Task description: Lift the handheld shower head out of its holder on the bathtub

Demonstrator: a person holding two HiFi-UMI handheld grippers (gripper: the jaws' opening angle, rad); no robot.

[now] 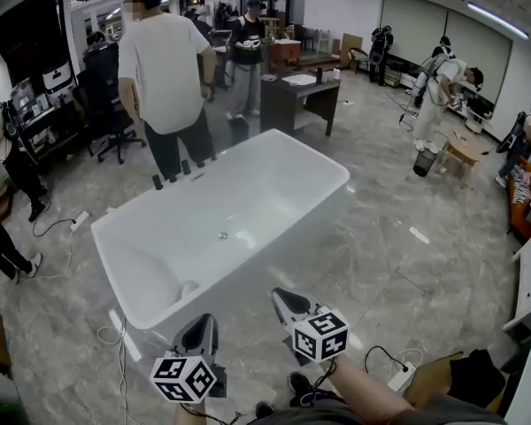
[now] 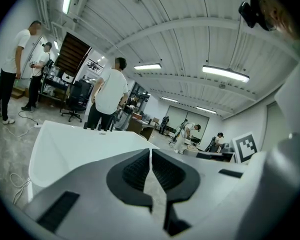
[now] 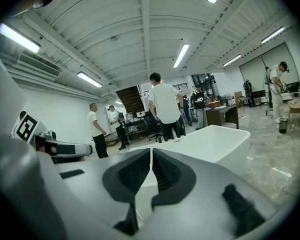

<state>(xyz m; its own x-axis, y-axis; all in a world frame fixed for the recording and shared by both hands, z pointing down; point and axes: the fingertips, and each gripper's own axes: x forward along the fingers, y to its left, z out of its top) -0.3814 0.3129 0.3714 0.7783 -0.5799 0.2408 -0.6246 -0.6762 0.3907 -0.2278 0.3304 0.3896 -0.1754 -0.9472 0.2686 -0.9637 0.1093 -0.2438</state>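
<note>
Bathtub (image 1: 265, 184) shows whole only in head view; left gripper (image 2: 150, 154) and right gripper (image 3: 151, 153) are closed, empty.

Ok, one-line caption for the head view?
Shut left gripper and shut right gripper hover before the white bathtub.

The white bathtub (image 1: 279, 173) is standing slantwise, black fittings (image 1: 185, 167) sitting upright along its far rim, the shower head indistinguishable among them.
</note>
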